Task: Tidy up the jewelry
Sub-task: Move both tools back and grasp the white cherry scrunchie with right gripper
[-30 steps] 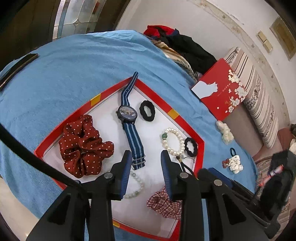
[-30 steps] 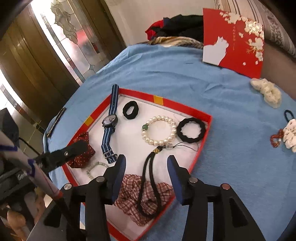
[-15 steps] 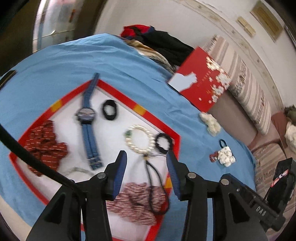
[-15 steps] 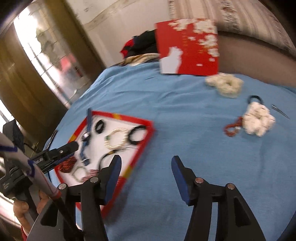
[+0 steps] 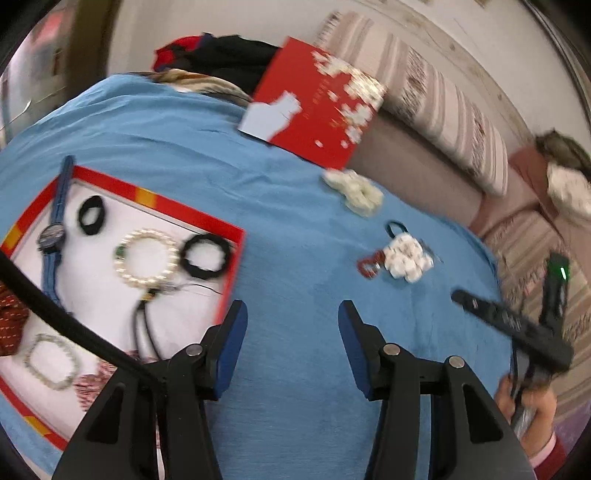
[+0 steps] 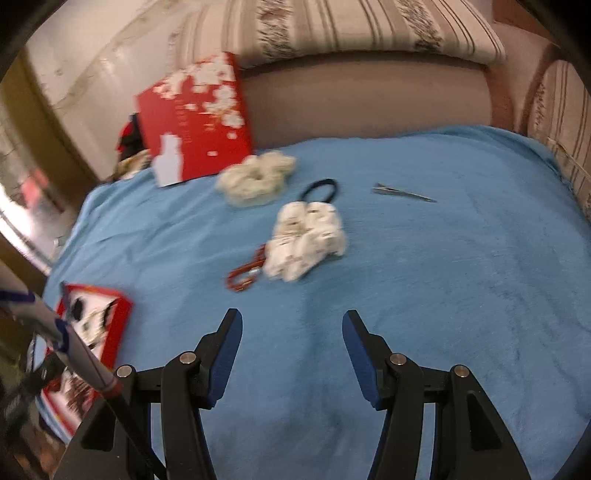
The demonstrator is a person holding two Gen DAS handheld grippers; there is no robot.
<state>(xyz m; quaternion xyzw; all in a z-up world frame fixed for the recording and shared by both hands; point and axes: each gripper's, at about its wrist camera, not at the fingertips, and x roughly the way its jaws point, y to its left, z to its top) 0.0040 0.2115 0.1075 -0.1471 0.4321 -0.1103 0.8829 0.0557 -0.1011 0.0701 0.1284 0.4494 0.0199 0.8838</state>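
A red-rimmed white tray (image 5: 192, 212) lies on the blue cloth at the left; it also shows in the right wrist view (image 6: 123, 310). It holds a blue-strap watch (image 5: 53, 236), a pearl bracelet (image 5: 146, 258), black hair ties (image 5: 205, 256), a pale bead bracelet (image 5: 50, 362) and scrunchies. Outside it lie a white bow hair tie (image 6: 306, 236), a red bead bracelet (image 6: 245, 277), a cream scrunchie (image 6: 255, 177) and a metal hair clip (image 6: 402, 192). My left gripper (image 5: 291, 332) is open and empty over the cloth right of the tray. My right gripper (image 6: 291, 343) is open and empty, short of the bow.
A red box lid (image 6: 195, 118) with white flowers leans at the table's far edge, beside piled dark clothes (image 5: 221, 55). A striped sofa (image 6: 351, 33) runs behind the table. The right-hand gripper and the holding hand (image 5: 524, 398) show at the left view's right edge.
Both grippers have swung right, away from the tray, toward the loose items on the cloth. Both stay open and empty.
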